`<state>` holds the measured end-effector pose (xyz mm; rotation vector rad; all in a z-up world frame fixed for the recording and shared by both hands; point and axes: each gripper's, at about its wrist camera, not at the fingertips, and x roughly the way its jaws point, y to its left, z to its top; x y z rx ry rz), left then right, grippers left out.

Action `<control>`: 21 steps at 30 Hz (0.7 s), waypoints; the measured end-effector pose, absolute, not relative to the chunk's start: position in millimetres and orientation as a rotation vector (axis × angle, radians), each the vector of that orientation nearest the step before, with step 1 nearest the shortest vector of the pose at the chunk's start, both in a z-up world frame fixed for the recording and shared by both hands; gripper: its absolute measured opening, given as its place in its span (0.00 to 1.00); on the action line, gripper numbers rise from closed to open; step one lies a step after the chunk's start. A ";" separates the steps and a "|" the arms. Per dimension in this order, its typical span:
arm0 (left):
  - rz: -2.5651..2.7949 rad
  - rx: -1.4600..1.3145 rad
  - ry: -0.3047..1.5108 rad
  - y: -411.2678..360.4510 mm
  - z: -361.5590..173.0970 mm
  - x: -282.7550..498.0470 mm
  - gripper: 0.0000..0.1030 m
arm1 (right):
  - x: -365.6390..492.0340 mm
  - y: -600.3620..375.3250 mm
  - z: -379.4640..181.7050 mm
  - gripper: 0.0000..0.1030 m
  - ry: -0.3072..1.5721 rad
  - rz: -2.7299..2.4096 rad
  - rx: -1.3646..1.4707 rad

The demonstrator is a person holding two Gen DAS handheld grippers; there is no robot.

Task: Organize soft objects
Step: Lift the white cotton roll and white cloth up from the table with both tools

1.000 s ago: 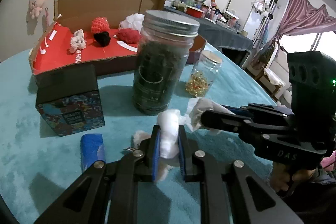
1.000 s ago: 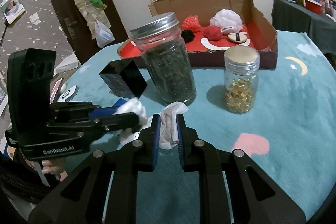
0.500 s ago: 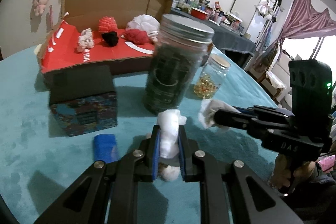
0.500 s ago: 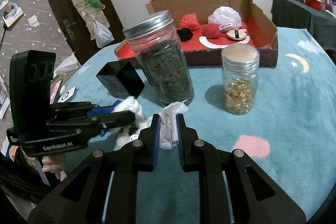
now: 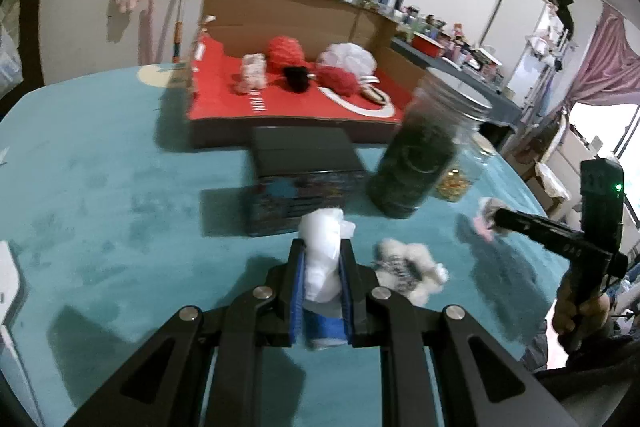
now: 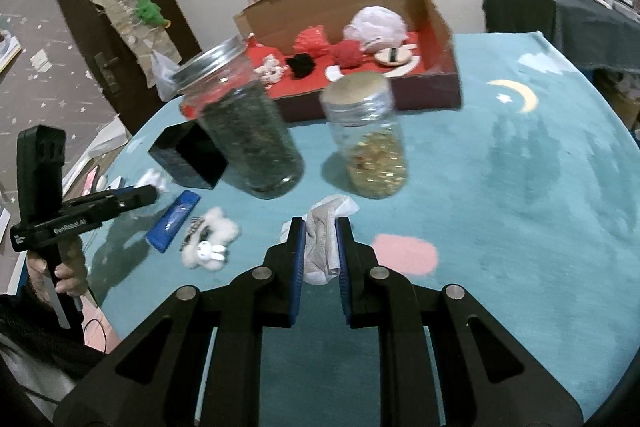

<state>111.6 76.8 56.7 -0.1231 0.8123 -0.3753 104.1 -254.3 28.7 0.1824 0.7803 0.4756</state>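
We noted both tools had drifted apart: left tool clamped on white fluff, right tool on crumpled cloth; boxing next, probably.

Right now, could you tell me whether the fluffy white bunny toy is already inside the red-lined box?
No, the bunny toy lies on the teal tablecloth beside the blue item.
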 end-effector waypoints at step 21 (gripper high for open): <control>-0.339 -0.001 0.821 122.4 44.9 153.0 0.16 | 135.3 -303.0 27.3 0.14 0.812 0.399 0.118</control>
